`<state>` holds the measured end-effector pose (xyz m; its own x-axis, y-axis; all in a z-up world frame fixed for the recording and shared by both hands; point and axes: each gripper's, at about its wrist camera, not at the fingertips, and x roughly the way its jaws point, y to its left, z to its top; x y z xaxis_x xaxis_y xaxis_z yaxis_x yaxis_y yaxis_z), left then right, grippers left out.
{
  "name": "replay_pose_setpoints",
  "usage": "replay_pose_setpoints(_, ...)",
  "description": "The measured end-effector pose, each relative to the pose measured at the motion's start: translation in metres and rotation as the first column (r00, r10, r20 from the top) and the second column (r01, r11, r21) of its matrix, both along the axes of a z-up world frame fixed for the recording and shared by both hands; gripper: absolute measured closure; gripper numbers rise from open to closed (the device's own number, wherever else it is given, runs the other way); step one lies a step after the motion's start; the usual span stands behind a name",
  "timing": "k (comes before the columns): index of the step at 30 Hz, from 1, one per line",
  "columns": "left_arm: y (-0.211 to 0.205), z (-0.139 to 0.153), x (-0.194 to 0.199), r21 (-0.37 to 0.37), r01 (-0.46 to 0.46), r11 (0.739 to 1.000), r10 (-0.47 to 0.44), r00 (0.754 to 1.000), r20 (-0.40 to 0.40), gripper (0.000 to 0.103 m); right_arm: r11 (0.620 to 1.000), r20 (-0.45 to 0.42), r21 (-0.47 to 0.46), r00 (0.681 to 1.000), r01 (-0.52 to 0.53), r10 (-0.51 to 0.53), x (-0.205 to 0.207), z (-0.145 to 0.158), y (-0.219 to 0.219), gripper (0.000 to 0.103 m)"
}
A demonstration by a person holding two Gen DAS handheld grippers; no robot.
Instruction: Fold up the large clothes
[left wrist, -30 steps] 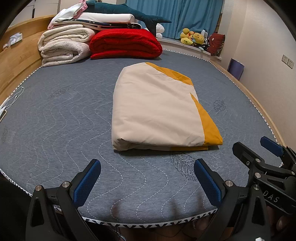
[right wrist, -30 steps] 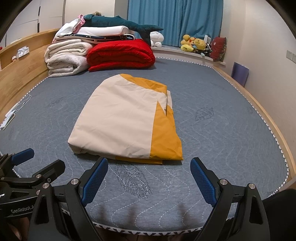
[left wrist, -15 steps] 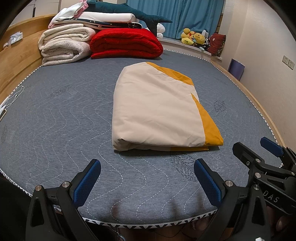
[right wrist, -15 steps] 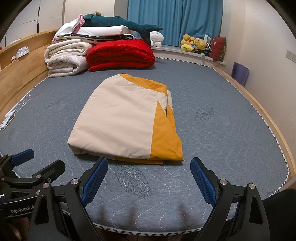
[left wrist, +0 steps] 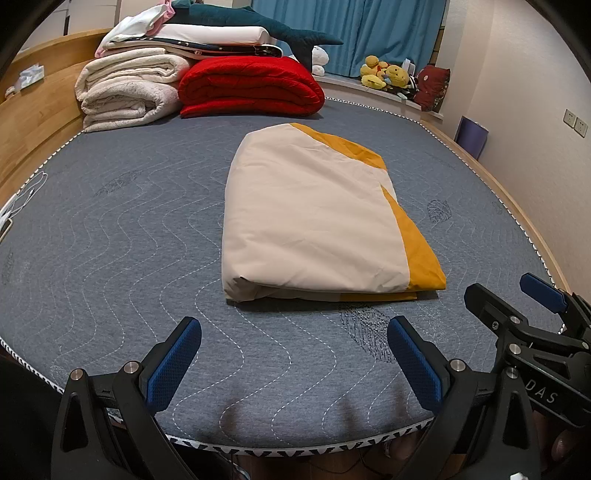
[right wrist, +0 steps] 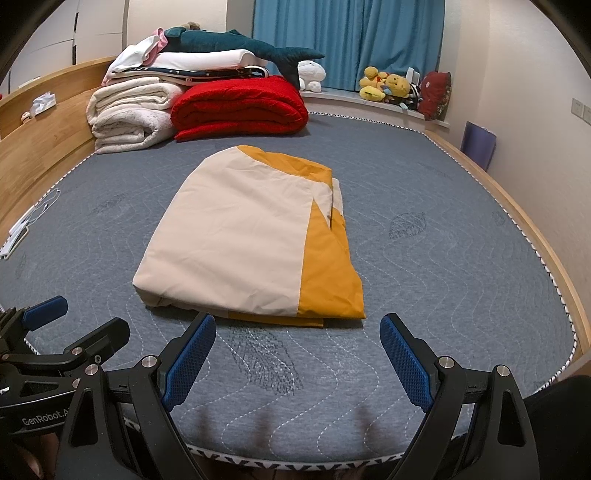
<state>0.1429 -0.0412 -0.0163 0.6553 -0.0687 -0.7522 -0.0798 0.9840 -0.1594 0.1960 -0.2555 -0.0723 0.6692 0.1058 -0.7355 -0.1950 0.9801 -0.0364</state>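
A cream and mustard-yellow garment (left wrist: 317,218) lies folded into a neat rectangle in the middle of the grey quilted mattress (left wrist: 110,229). It also shows in the right wrist view (right wrist: 251,236). My left gripper (left wrist: 295,362) is open and empty, held above the near edge of the bed, short of the fold. My right gripper (right wrist: 299,358) is open and empty beside it, also short of the garment. The right gripper shows at the right of the left wrist view (left wrist: 517,310), and the left gripper at the left of the right wrist view (right wrist: 74,332).
Folded white blankets (left wrist: 125,92), a red quilt (left wrist: 251,85) and a plush shark (left wrist: 258,29) are stacked at the head of the bed. Wooden bed frame (left wrist: 33,110) on the left, wall on the right. Plush toys (right wrist: 388,86) sit on the sill by blue curtains.
Both grippers have drifted very slightly, so the view has shifted a little. The garment has not moved and both grippers stay open.
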Motion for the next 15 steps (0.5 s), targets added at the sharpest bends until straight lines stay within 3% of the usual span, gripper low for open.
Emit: replay_pose_setpoints(15, -0.0016, -0.0005, 0.0015, 0.003, -0.004, 1.000, 0.004, 1.000, 0.003, 0.001, 1.000, 0.000, 0.001, 1.000, 0.002, -0.002, 0.0000, 0.0000, 0.0006, 0.012)
